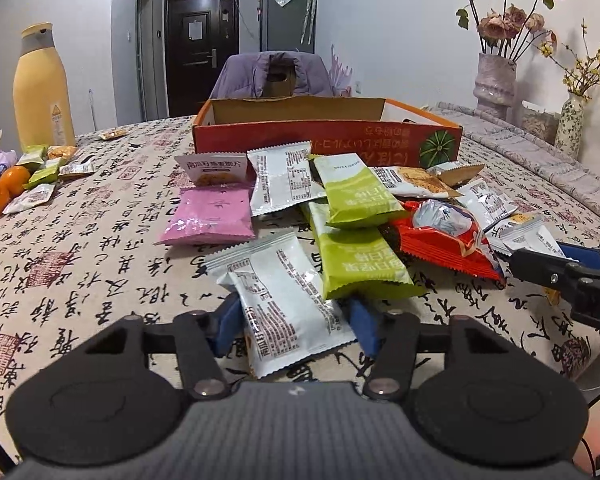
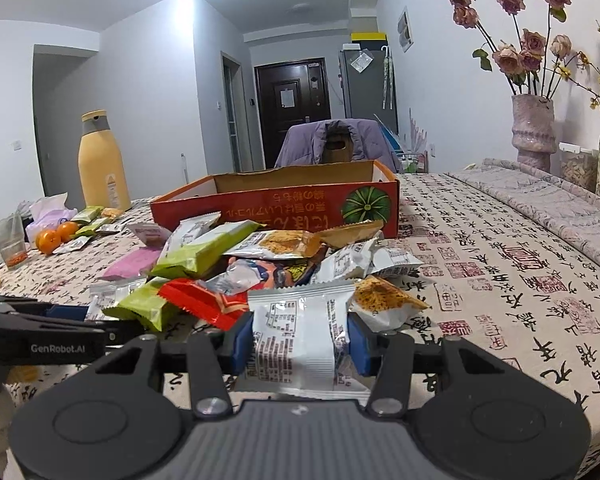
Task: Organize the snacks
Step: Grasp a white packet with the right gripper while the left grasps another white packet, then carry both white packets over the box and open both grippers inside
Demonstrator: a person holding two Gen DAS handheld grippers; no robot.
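A pile of snack packets lies on the patterned tablecloth in front of an open red cardboard box (image 1: 324, 136) (image 2: 276, 204). It holds green packets (image 1: 356, 196), a pink one (image 1: 212, 212), a red one (image 1: 440, 240) and several white ones. My left gripper (image 1: 296, 320) has its blue pads against both sides of a white packet (image 1: 288, 300) at the near edge of the pile. To the right of the pile, my right gripper (image 2: 300, 342) is shut on another white packet (image 2: 296, 328), which is pinched and crumpled between the pads.
At the far left stand a tall yellow bottle (image 1: 42, 88), oranges (image 1: 4, 192), a tissue pack and several small packets (image 1: 44, 172). Flower vases (image 1: 496, 80) stand at the back right. A chair with a purple jacket (image 1: 272, 76) is behind the box.
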